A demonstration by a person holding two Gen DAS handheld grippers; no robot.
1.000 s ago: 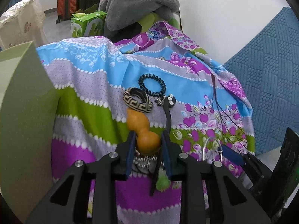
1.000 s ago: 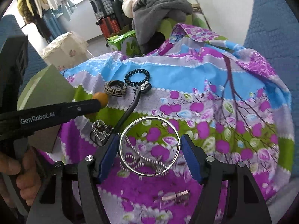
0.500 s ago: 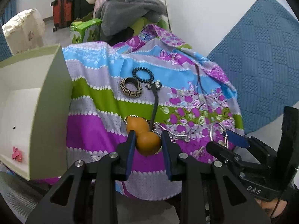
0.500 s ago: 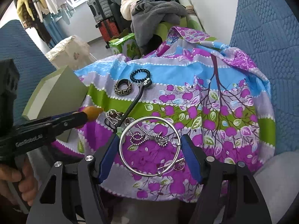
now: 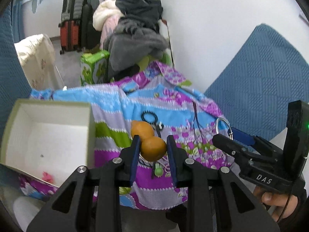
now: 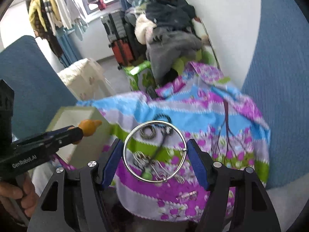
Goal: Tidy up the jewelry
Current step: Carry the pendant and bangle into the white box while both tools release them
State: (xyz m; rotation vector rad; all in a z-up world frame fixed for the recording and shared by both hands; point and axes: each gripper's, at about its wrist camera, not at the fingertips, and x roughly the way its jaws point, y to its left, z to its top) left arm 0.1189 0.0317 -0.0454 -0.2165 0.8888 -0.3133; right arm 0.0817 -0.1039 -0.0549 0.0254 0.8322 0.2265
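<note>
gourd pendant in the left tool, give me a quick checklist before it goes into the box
1. Grip on the orange gourd pendant: ok, the left tool pinches its lower bulb between both pads.
2. Cord and green bead hanging under the gourd: cannot tell whether they hang free of the patterned cloth.
3. Box open: ok, no lid on it, white inside showing.
4. Room in the box: ok, only a small pink item near its front edge.
5. Right tool out of the way: ok, it holds the silver bangle on the far side from the box.
</note>
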